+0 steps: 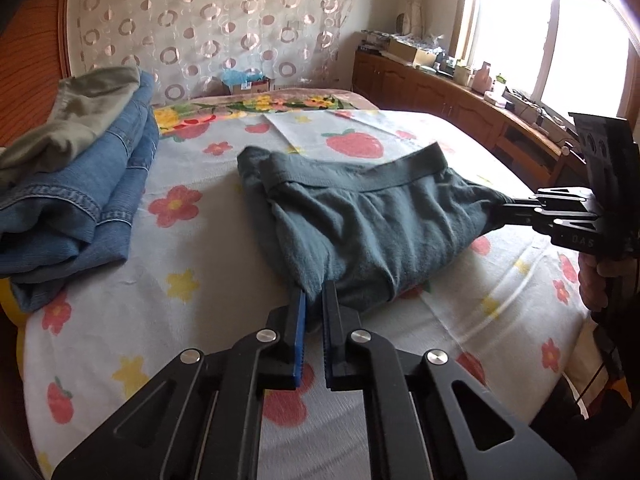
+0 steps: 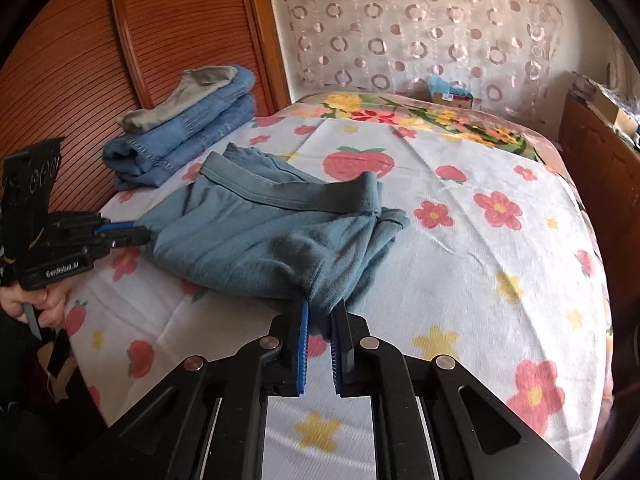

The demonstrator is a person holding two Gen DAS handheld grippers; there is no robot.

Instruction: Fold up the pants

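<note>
You are pinching the pants (image 1: 360, 220) with both the left gripper (image 1: 314, 294) and the right gripper (image 2: 322, 306).

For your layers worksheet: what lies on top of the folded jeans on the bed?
A crumpled grey-green garment lies on the folded jeans, draped over their top. It covers part of the jeans' upper face; what kind of garment it is cannot be told.

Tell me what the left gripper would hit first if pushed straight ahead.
The left gripper is already shut on the grey-blue pants; going on, it would likely bunch them toward their waistband.
</note>
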